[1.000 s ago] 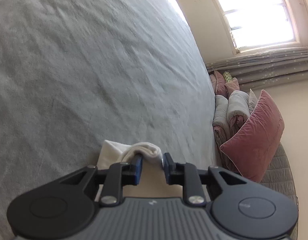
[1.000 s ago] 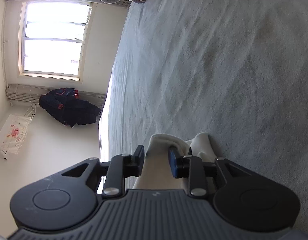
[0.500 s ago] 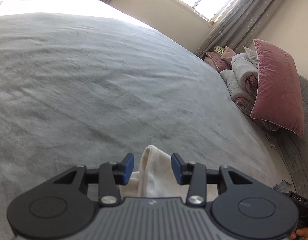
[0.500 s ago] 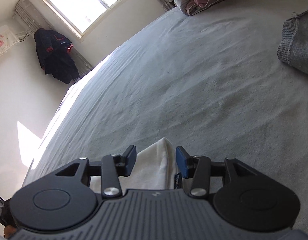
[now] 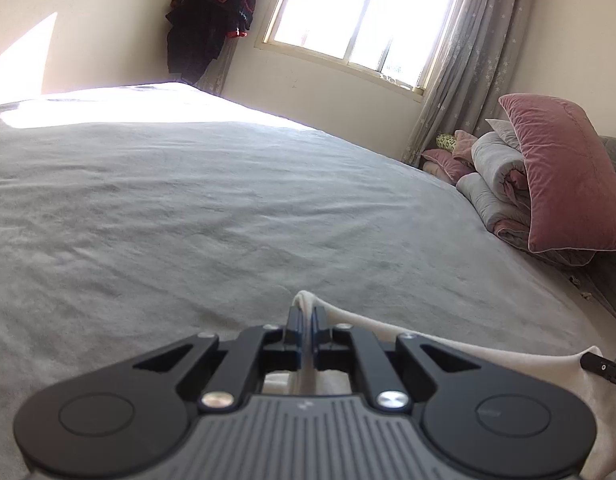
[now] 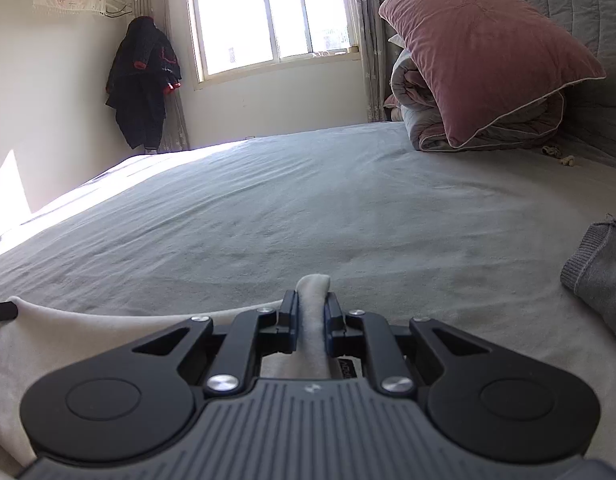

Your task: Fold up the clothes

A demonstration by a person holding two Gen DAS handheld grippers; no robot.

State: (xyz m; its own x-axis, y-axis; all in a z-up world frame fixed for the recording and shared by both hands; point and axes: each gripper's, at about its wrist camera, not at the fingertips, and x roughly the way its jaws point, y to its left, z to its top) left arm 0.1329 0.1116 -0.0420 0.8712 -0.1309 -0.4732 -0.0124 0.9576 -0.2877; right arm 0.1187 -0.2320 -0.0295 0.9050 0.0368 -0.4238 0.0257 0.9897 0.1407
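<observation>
Sunlit bedroom, with a wide grey bed (image 5: 188, 208) filling both views and a window behind it. Past the bed's far right corner sits a pink pillow (image 6: 479, 52) on a rolled quilt (image 6: 423, 92); a dark jacket (image 6: 142, 84) hangs on the wall left of the window.

Both grippers hold a cream garment (image 6: 80, 332) at the near edge of the bed. The left gripper (image 5: 306, 322) has its jaws together on a thin fold of the cloth, which runs off to the right toward the other tool. The right gripper (image 6: 311, 312) has its jaws clamped on a thicker bunched ridge of the same cream garment (image 5: 467, 350), the rest spreading left over the bed.

Risks, as I judge them:
1. The left grip is on very little fabric, close to the fingertips; a sharp pull or lift could slide it free and drop that corner.
2. The 2 grips differ in thickness, so tensioning the edge unevenly could skew the fold line.
3. A grey knitted garment (image 6: 595, 272) lies at the bed's right side near the right gripper; swinging the cloth that way could snag or drag it.
4. How much cloth hangs below the tools is hidden, so it may bunch when laid down.
</observation>
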